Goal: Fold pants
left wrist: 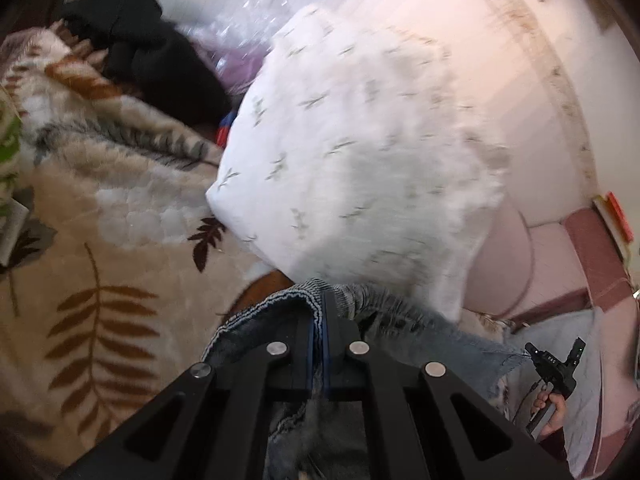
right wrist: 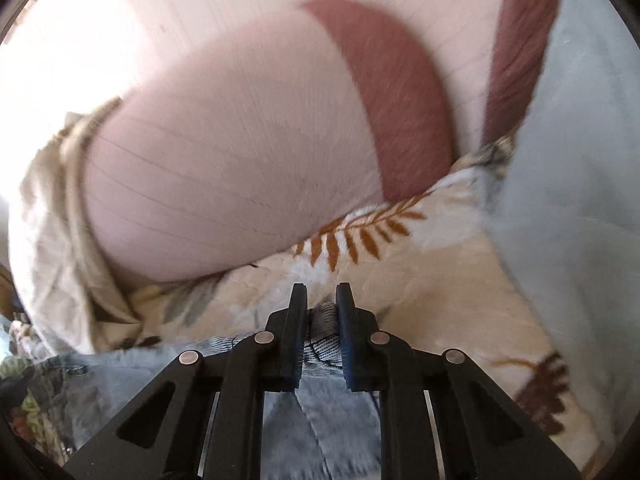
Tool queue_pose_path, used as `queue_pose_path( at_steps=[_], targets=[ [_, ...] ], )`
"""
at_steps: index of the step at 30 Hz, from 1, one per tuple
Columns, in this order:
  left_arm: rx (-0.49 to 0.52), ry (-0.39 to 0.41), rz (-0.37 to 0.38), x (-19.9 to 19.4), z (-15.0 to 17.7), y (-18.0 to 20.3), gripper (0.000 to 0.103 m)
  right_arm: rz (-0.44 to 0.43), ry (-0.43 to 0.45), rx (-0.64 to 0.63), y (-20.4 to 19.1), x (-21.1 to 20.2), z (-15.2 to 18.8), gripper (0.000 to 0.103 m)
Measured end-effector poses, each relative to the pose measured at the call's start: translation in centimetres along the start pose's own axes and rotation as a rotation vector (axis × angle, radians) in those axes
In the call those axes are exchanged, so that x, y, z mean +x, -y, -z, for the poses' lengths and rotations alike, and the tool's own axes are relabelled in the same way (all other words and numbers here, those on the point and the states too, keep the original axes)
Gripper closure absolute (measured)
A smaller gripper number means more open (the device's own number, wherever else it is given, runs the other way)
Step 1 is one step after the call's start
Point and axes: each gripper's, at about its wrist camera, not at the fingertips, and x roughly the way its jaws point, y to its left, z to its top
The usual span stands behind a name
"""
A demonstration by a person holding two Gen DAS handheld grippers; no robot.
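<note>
The pants are faded blue jeans with a frayed edge [left wrist: 384, 312]. My left gripper [left wrist: 319, 300] is shut on a bunched edge of the jeans, held above a beige leaf-print blanket [left wrist: 100, 272]. In the right wrist view my right gripper [right wrist: 322, 300] is shut on another fold of the jeans [right wrist: 320, 324], which hang below the fingers over the same blanket [right wrist: 420, 280]. The right gripper also shows in the left wrist view [left wrist: 554, 364], low on the right, held by a hand.
A white patterned pillow [left wrist: 352, 152] lies just beyond the left gripper. Black clothing [left wrist: 160, 60] sits at the far left. A pink and maroon cushion [right wrist: 240, 152] and a pale blue cloth [right wrist: 568, 184] lie beyond the right gripper.
</note>
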Motion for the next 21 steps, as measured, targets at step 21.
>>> queue_pose_path(
  at_steps=[21],
  targets=[
    [-0.004, -0.067, 0.038, -11.2, 21.1, -0.3, 0.099, -0.088, -0.031, 0.295, 11.5, -13.9, 18.0, 0.09]
  ],
)
